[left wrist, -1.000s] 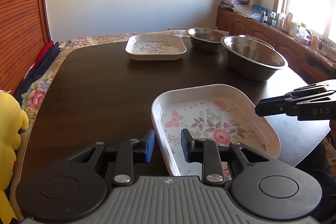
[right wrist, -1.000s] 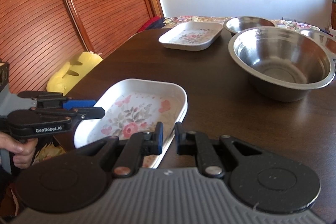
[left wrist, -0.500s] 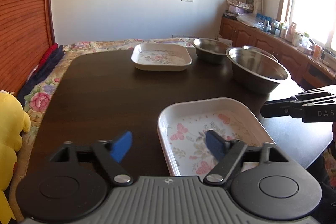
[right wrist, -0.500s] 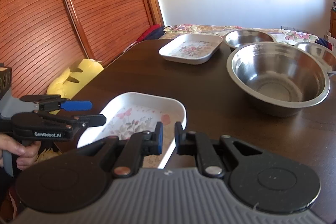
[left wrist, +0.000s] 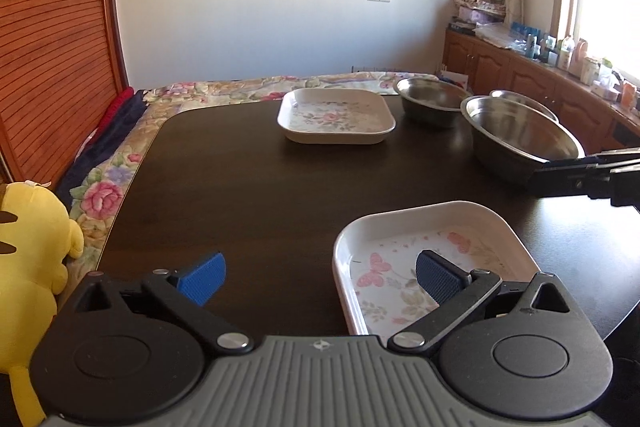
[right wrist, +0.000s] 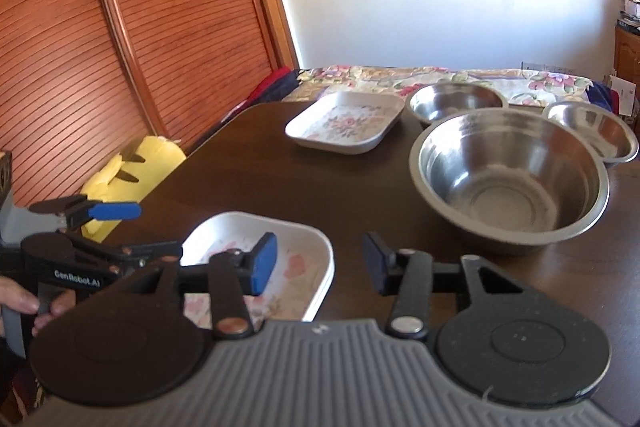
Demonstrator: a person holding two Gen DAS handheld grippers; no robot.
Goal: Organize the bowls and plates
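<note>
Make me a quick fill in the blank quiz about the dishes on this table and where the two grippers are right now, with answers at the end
1. The table holds ____ stainless steel bowls.
2. The near floral plate lies flat at the table's ____ edge.
3. The largest bowl is ____ inside.
4. The left gripper stands wide and the right gripper is opening, and neither ____ the plate.

Missing words: three; near; empty; grips
</note>
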